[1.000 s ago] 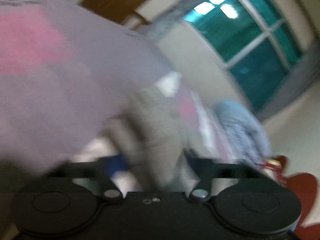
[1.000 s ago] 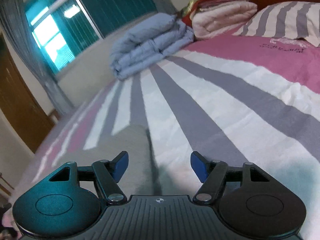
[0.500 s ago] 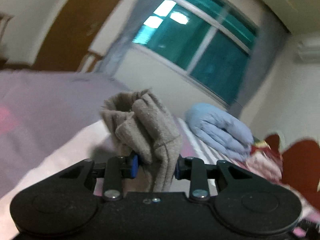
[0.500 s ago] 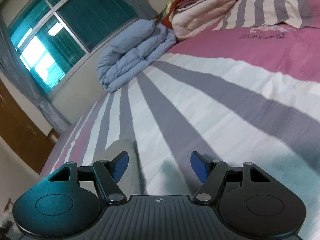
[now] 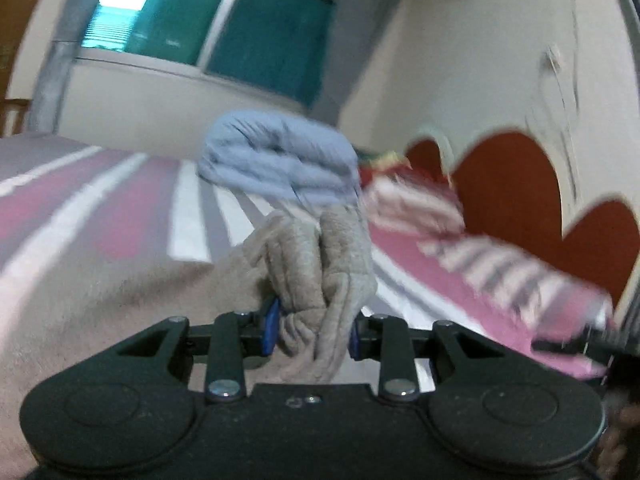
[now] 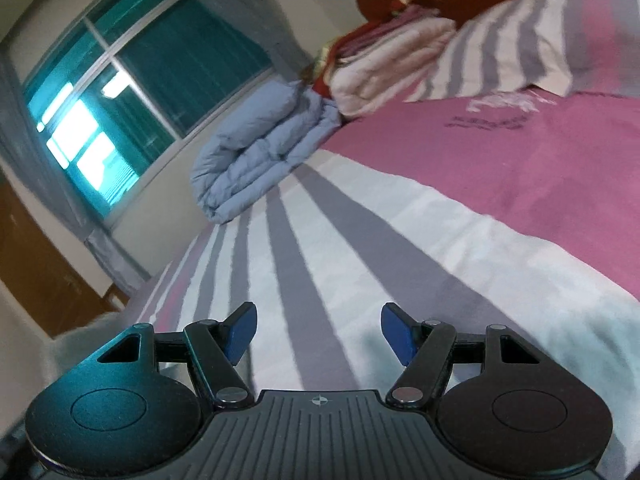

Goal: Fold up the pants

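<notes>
The beige-grey pants [image 5: 316, 264] are bunched between the blue pads of my left gripper [image 5: 312, 330], which is shut on them; more of the fabric spreads down to the left over the bed. My right gripper [image 6: 318, 334] is open and empty, just above the striped bedspread [image 6: 320, 248]. A pale patch at the right wrist view's left edge [image 6: 76, 340] may be part of the pants; I cannot tell.
A folded blue quilt [image 6: 256, 140] lies at the far side of the bed, also in the left wrist view [image 5: 280, 160]. Folded pink and red blankets [image 6: 384, 64] and a striped pillow [image 6: 512, 48] sit by the red headboard [image 5: 520, 208]. A window [image 6: 132, 92] is behind.
My left gripper has swung right with the pants in it, so the quilt and headboard come into view. The right gripper stays open and has tilted; the pants have slid out of its view.
</notes>
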Demonstrator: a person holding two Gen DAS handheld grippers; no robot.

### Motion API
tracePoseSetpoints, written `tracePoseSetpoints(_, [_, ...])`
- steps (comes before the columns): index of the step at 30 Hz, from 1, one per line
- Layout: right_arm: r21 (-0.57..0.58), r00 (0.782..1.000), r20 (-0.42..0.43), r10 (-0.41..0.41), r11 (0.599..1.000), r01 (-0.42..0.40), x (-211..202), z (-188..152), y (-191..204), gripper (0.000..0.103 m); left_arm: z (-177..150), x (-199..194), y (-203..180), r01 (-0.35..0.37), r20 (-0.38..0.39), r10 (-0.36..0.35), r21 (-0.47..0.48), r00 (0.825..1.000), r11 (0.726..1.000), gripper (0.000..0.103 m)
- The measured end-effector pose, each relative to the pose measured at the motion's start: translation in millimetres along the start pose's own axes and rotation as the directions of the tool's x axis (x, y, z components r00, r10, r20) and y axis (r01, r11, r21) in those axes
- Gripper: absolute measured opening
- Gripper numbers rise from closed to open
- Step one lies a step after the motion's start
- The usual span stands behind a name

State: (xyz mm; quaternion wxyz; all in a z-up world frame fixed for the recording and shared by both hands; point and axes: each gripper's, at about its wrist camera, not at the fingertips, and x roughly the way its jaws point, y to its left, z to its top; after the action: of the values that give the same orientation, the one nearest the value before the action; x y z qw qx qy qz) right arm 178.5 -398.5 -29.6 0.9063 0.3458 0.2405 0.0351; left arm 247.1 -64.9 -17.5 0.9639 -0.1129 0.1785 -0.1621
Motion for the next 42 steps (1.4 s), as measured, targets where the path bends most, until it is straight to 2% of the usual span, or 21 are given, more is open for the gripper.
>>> tracePoseSetpoints(2, [0.027,1.0,-0.001,-0.012,1.0,0.012,-2.1,-0.8,-10.5,0.068,-14.4,8.4,-18.6,0.003,-0.017,-0.002,0.052,1.0,0.999,0.022])
tracePoseSetpoints(5, [0.06,1.0,-0.01,-0.028,0.998,0.028,-3.1,-4.9,-22.2,0.068,-28.9,19.0,-36.5,-0.029,-0.055,0.038,0.157,0.998,0.987,0.022])
tracePoseSetpoints(9, [0.125,0.999,-0.008,-0.04,0.991,0.041,-3.9,-12.5,-32.3,0.068,-33.6,27.5,-39.0,-0.058,-0.082,0.075,0.197,0.994,0.979,0.023])
tracePoseSetpoints(11, [0.149,0.999,0.0,-0.049,0.988,0.049,-4.7,-13.0,-35.7,0.069,-34.5,38.1,-51.2,-0.063,-0.131,0.098,0.251,0.987,0.966,0.024])
tracePoseSetpoints(12, [0.16,0.999,-0.003,-0.05,0.986,0.05,-4.5,-13.2,-37.3,0.069,-35.5,42.3,-55.9,-0.068,-0.138,0.111,0.283,0.984,0.957,0.031])
tracePoseSetpoints(13, [0.168,0.999,-0.002,-0.051,0.984,0.051,-5.2,-13.6,-38.3,0.069,-36.2,41.7,-58.4,-0.058,-0.138,0.103,0.298,0.985,0.953,0.048])
tracePoseSetpoints(15, [0.174,0.999,0.005,-0.054,0.983,0.052,-8.8,-13.7,-39.4,0.069,-33.7,28.3,-54.5,0.013,-0.118,0.018,0.255,0.993,0.967,0.067])
tracePoseSetpoints(16, [0.173,0.998,0.012,-0.056,0.983,0.053,-12.0,-13.6,-39.7,0.069,-31.6,20.0,-53.9,0.037,-0.102,-0.012,0.24,0.995,0.97,0.072])
tracePoseSetpoints(19, [0.177,0.998,0.027,-0.054,0.983,0.049,-19.7,-15.3,-38.2,0.069,-21.4,-10.7,-43.9,0.053,-0.04,-0.045,0.242,0.998,0.969,0.074])
tracePoseSetpoints(22, [0.157,1.0,0.021,-0.015,0.987,0.011,-22.4,-17.2,-28.7,0.069,-9.6,-41.9,-9.6,-0.024,0.02,0.021,0.204,1.0,0.979,0.074])
tracePoseSetpoints(25, [0.088,0.998,0.004,0.059,0.994,-0.059,-21.1,-20.5,-6.0,0.069,0.0,-70.7,45.5,-0.15,0.042,0.146,0.127,0.988,0.98,0.075])
tracePoseSetpoints(28, [0.04,0.985,-0.041,0.165,0.986,-0.164,-13.3,-24.7,21.7,0.069,1.3,-97.7,106.0,-0.312,0.018,0.311,0.06,0.95,0.948,0.079])
tracePoseSetpoints(29, [0.039,0.976,-0.058,0.208,0.978,-0.206,-9.3,-27.1,31.7,0.069,-0.4,-106.7,124.5,-0.364,0.004,0.364,0.031,0.931,0.931,0.079])
tracePoseSetpoints(32, [0.008,0.958,-0.117,0.262,0.965,-0.263,7.3,-38.7,65.5,0.069,-9.6,-129.4,161.4,-0.456,-0.018,0.456,-0.038,0.89,0.889,0.081])
tracePoseSetpoints(35, [-0.014,0.942,-0.168,0.292,0.954,-0.299,25.2,-53.1,93.9,0.069,-23.5,-145.2,177.3,-0.501,-0.024,0.503,-0.139,0.864,0.854,0.082])
tracePoseSetpoints(37, [-0.031,0.935,-0.197,0.296,0.951,-0.308,36.5,-62.6,109.4,0.069,-22.4,-152.6,181.2,-0.496,0.018,0.507,-0.179,0.862,0.85,0.084])
tracePoseSetpoints(40, [-0.033,0.924,-0.267,0.272,0.956,-0.291,59.5,-77.8,125.6,0.069,-19.8,-151.6,181.4,-0.488,0.016,0.497,-0.162,0.868,0.858,0.085])
tracePoseSetpoints(42, [-0.049,0.934,-0.289,0.211,0.971,-0.234,73.6,-85.5,132.8,0.069,-21.3,-149.0,182.0,-0.474,0.004,0.48,-0.148,0.877,0.868,0.088])
